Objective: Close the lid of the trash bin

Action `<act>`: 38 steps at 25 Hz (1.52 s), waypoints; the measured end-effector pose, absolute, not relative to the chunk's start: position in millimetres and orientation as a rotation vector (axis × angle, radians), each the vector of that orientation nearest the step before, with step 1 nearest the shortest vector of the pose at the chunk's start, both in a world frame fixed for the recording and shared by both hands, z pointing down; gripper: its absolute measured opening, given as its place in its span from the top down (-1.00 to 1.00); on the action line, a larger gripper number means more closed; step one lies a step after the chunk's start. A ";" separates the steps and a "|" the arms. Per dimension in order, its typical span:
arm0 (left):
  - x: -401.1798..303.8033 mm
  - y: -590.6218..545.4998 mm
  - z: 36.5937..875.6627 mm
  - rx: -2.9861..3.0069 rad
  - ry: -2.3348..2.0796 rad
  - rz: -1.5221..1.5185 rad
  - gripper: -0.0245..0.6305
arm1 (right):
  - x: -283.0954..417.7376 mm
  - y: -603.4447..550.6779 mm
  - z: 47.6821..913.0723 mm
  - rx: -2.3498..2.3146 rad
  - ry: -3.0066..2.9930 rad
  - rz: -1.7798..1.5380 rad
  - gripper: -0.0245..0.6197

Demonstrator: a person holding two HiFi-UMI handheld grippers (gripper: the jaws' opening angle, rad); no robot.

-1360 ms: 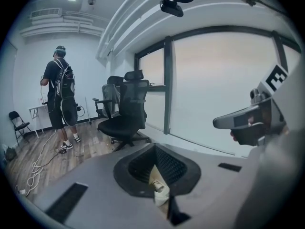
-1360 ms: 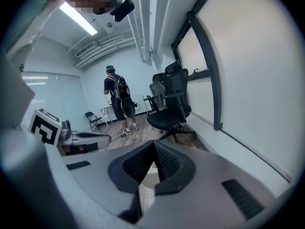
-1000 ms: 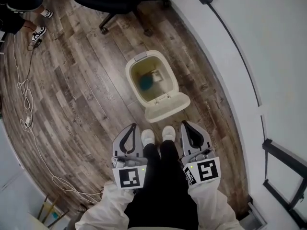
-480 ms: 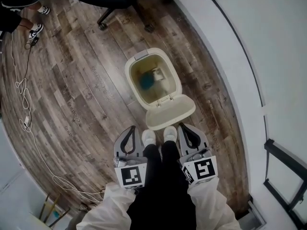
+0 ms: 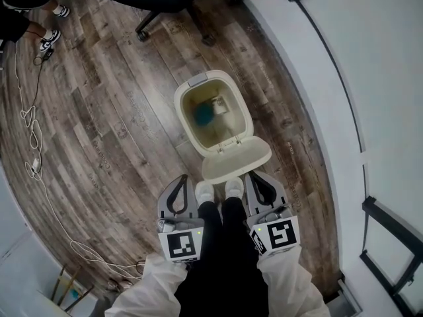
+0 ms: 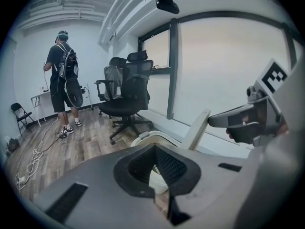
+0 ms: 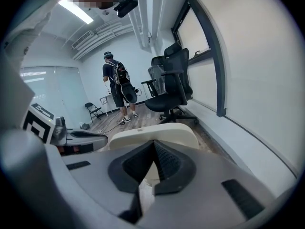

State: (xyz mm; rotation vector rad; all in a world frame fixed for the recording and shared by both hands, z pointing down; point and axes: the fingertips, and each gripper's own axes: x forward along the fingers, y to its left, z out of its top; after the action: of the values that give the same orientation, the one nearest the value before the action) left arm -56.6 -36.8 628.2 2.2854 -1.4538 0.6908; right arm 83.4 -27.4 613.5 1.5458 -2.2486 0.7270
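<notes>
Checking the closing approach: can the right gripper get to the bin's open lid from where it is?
Probably yes. The lid stands open just ahead of the right gripper, with nothing between them. The jaws are together, which should suit a push.

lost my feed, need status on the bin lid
Left gripper shut, empty; right gripper same. Trash bin open, lid untouched. Nothing between grippers and lid.
</notes>
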 end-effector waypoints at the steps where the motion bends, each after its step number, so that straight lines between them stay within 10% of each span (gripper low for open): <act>1: -56.2 -38.7 627.7 2.283 -1.456 0.687 0.90 | 82.9 -30.0 613.0 1.545 -2.250 0.726 0.85; 38: -109.4 -93.2 628.9 2.130 -1.574 0.570 0.90 | 34.5 -175.4 699.1 1.423 -2.188 0.673 0.85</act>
State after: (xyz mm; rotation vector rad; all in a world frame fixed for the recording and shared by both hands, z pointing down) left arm -109.4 -93.2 628.9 2.1298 -1.5742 0.5702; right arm 34.5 -175.4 699.1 1.4227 -2.1883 0.6734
